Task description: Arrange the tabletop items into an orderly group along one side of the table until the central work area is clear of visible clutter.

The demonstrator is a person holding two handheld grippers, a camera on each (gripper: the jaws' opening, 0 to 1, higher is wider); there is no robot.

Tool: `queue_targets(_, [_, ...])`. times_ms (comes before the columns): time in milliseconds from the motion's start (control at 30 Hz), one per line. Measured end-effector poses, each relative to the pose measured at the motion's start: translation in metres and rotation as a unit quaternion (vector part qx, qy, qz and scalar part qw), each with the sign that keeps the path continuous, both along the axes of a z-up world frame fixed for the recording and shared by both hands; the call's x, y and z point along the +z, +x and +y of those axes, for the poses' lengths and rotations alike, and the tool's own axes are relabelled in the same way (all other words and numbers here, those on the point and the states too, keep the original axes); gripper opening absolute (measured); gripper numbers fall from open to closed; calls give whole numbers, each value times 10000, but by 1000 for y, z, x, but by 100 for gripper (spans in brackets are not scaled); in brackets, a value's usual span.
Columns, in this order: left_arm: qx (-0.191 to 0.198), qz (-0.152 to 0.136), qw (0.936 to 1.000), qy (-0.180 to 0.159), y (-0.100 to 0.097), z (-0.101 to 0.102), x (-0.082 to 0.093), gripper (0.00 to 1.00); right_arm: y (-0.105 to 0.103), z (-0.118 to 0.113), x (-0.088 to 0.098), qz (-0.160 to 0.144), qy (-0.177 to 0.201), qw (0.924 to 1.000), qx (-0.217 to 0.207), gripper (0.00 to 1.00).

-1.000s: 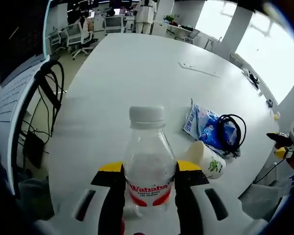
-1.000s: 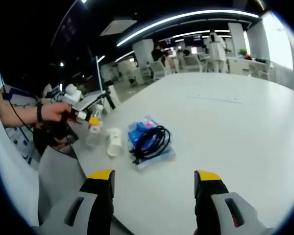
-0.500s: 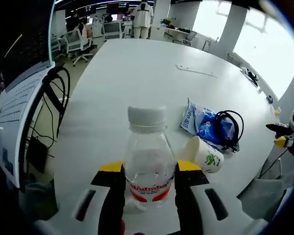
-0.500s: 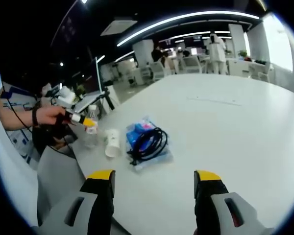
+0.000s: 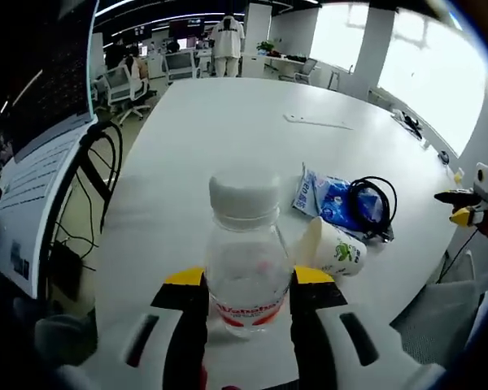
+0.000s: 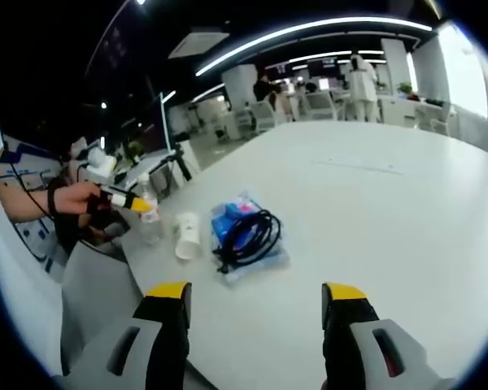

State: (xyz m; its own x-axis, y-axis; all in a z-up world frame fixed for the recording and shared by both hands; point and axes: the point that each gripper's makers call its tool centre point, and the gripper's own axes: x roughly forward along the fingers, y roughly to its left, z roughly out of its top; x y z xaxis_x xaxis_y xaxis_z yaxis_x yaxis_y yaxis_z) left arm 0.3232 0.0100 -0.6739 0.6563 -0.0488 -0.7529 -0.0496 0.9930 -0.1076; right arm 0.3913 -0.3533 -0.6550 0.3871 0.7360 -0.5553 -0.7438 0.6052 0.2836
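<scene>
Open-plan office space with strip lighting and distant desks is surrounding a large white oval table [image 5: 228, 122], on which the task items are lying near one edge. Reading the left gripper view from left to right: the left gripper [image 5: 239, 296] is clamping a clear plastic water bottle with a white cap and red label [image 5: 246, 260] between its yellow-tipped jaws, the bottle standing upright; just beside it to the right a white paper cup with a green print [image 5: 333, 248] is lying on its side; beyond that a blue and white plastic packet [image 5: 329, 199] is lying flat with a coiled black cable [image 5: 372, 207] resting on top of it. Compared with one second ago, the bottle is sitting closer to the cup and the packet, and the table edge is showing nearer the jaws, which suggests the bottle is being carried toward the group; whether its base is touching the table cannot be told. In the right gripper view, the right gripper [image 6: 257, 313] is hanging wide apart and empty above bare tabletop, well apart from the items. Judged from this, the grouping is advancing: bottle, cup and packet are now lying near one another along one side, and the central area is appearing largely bare, save for a thin flat strip [image 5: 317, 122] further across the table.
</scene>
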Motion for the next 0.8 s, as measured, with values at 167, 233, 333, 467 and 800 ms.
queue_targets(167, [6,-56,10000,41,-3,-1,0,38,0,0,0,4,4,10000,8,66])
queue_targets(233, [1,-64,10000,59,-4,-2,0,38,1,-1,0,7,-1,10000,9,66])
queue_targets(333, [17,-95,9999,76,-6,-3,-1,38,2,-1,0,8,0,10000,-1,66])
queue_targets(467, [18,-142,9998,118,-11,-5,0,38,2,-2,-1,15,4,10000,-8,66])
queue_targets(800, [27,-112,9998,186,-26,-7,-2,38,0,1,-4,51,-5,10000,33,66])
